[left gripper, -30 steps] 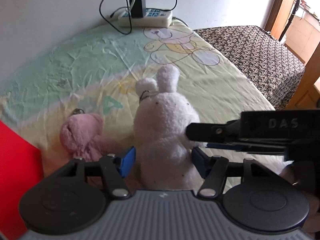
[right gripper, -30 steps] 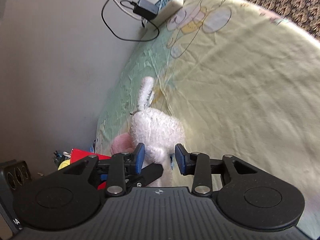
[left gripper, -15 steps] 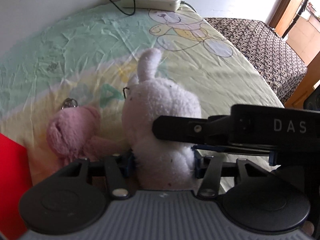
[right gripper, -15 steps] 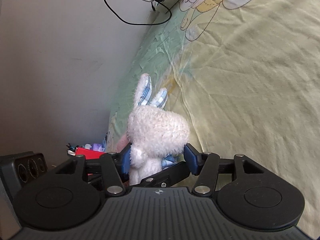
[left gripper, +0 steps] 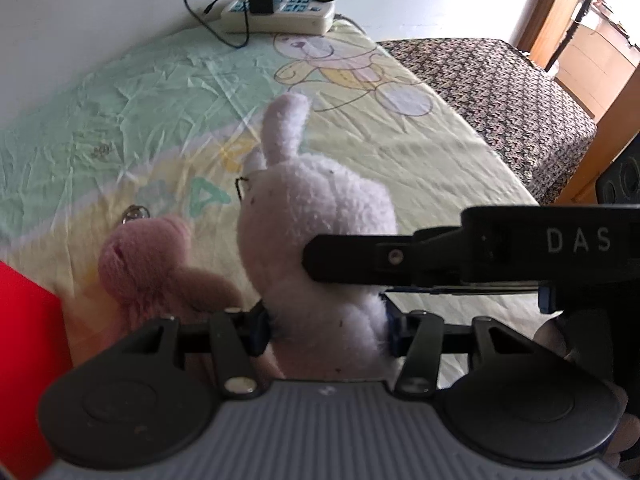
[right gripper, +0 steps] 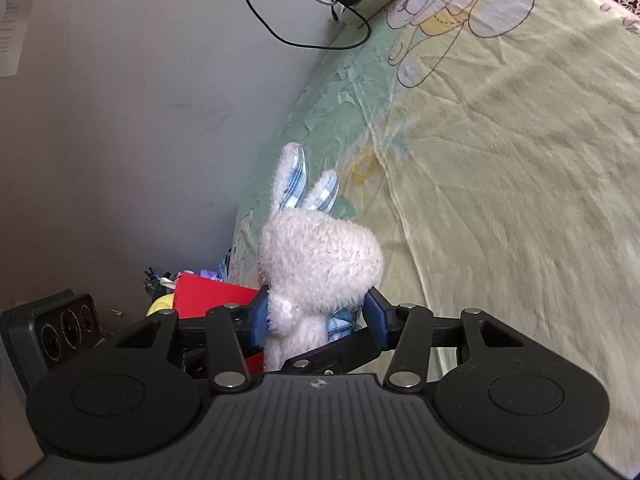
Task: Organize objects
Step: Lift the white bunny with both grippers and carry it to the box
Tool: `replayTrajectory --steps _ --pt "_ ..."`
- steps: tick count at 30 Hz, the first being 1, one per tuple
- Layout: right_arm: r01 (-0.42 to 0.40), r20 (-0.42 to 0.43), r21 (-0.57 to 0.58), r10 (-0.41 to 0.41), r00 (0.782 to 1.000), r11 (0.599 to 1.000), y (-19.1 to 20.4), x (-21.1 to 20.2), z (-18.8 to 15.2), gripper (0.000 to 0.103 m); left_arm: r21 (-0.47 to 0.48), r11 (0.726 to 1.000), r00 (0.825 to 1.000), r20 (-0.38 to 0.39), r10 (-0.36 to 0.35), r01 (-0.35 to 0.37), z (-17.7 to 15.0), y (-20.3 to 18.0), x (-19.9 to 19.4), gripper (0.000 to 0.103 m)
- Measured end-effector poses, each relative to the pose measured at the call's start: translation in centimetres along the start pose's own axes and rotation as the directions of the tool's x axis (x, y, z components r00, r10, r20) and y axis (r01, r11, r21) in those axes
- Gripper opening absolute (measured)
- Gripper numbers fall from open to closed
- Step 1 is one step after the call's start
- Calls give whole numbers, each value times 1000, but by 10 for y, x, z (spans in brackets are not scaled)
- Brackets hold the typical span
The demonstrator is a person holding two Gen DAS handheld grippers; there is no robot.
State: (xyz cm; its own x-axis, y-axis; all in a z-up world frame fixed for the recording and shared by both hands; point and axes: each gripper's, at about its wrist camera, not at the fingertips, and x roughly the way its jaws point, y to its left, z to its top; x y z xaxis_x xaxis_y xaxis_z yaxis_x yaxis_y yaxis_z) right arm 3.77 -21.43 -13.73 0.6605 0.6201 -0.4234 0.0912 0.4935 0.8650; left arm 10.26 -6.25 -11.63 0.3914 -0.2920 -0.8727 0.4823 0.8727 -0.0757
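Note:
A white plush bunny (left gripper: 312,216) with blue-checked ears stands upright on the bed sheet (left gripper: 120,120). My left gripper (left gripper: 326,324) is shut on its lower body, with both blue pads pressed into the fur. One finger (left gripper: 360,254) of my right gripper crosses the bunny's neck from the right. In the right wrist view the bunny (right gripper: 320,260) sits between the jaws of the right gripper (right gripper: 316,316). They are closing, with a small gap left at the right pad. A left gripper finger (right gripper: 340,346) shows below it. A pink plush (left gripper: 148,264) lies just left of the bunny.
A red box (left gripper: 24,340) sits at the bed's near left edge, with small items behind it (right gripper: 160,284). A power strip (left gripper: 280,16) with a charger and cables lies at the far end by the wall. A dark patterned blanket (left gripper: 500,84) covers the right side.
My left jaws have closed onto the bunny's body. The right gripper let go of its narrow hold, widened, and slid further across the bunny's neck. The bunny now stands more upright.

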Motion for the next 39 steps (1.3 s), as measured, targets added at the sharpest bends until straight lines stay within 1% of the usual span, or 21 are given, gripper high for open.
replayTrajectory --steps 5,12,16,20,24,29,32,35,39 --pt "0 3 -11 1 1000 1000 8 -15 -14 51 17 1000 1000 11 -5 5 -10 -10 -14 53" --pt "-8 -8 -43 7 1000 999 21 -34 -40 51 40 999 1000 25 -3 2 -35 -25 -39 53" --pt "-12 -37 -80 9 999 997 30 -36 -55 51 39 999 999 37 8 -10 -54 -29 -54 53" --pt "-21 -76 -120 11 997 993 39 -34 -69 51 14 1000 999 40 18 -19 -73 -28 -67 53" --pt "-49 -114 -151 31 993 987 46 -30 -79 51 -5 999 998 51 44 -44 -90 -27 -81 53" --pt "-103 -157 -165 77 985 981 56 -24 -91 51 -31 997 994 74 77 -75 -109 -23 -102 53" --pt "-132 -176 -183 100 979 974 68 -16 -97 51 -49 995 991 94 95 -91 -120 -17 -116 53" --pt "-156 -183 -206 119 976 966 83 -16 -106 51 -63 993 987 122 104 -97 -128 -9 -132 53" --pt "-183 -166 -226 148 975 957 104 -10 -112 51 -73 994 981 166 96 -85 -134 8 -155 53"
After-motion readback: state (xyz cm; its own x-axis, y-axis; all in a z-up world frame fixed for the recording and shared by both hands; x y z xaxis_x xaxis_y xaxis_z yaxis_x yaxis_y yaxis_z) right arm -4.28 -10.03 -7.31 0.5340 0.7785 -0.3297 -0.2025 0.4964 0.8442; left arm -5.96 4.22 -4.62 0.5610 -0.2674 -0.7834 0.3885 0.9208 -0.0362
